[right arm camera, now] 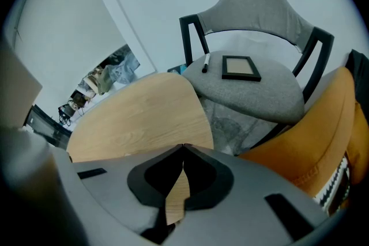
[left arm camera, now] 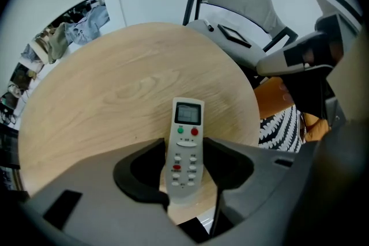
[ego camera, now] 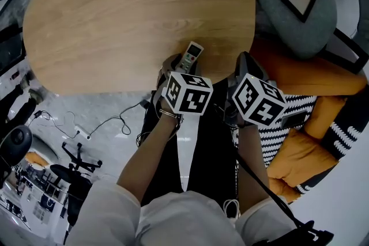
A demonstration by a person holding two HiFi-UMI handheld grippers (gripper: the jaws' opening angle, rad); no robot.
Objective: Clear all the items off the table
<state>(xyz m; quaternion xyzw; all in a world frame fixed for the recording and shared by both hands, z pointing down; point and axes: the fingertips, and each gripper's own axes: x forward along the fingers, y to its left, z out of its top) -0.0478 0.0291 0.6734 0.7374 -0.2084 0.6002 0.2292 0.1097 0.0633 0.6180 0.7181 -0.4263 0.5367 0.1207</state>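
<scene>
Left gripper point(left arm camera: 185, 146) jaws seemingly clamp remote point(left arm camera: 188, 119) | right gripper point(right arm camera: 183, 147) jaws together | frame point(right arm camera: 241, 68) on chair point(right arm camera: 259, 95)

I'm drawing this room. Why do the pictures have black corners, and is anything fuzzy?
Left gripper view: the wide lens bends the table round, the corners go black, and the remote looks sharp. Right gripper view: same black corners, and the chair curves. Head view: even light, no glare on the wood.

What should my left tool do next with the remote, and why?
Probably lift the remote straight off the table. The left tool looks closed on its sides, and it is the only item on the wood; a pen and frame lie on the chair.
</scene>
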